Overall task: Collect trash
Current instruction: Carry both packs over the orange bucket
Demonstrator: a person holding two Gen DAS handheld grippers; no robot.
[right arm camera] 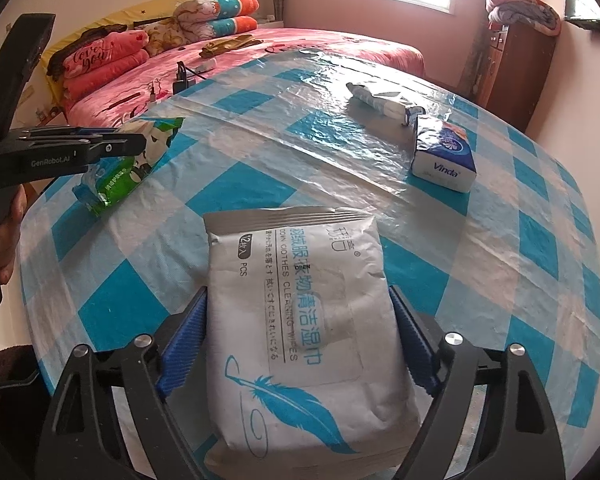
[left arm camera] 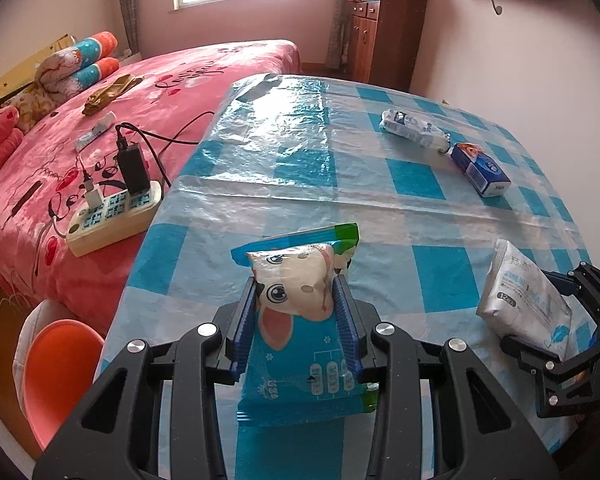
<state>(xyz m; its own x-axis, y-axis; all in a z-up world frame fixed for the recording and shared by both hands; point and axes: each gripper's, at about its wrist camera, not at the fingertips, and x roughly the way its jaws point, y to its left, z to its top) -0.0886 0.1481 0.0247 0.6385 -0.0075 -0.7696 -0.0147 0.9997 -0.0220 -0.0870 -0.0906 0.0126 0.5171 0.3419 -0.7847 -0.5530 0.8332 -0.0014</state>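
White wipes pack (right arm camera: 300,320) between blue fingers (right arm camera: 184,344)

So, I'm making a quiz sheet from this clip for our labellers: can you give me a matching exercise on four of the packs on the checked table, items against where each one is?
Items:
1. cartoon wipes pack
2. white feather-print wipes pack
3. blue tissue pack
4. crumpled white wrapper

Places:
A. lying at the far side of the table, just beyond the tissue pack
B. between the fingers of the right hand-held gripper
C. resting free on the table, label facing the camera in the right wrist view
D. clamped in the left hand-held gripper

Pairs: 1-D, 2-B, 3-C, 4-A
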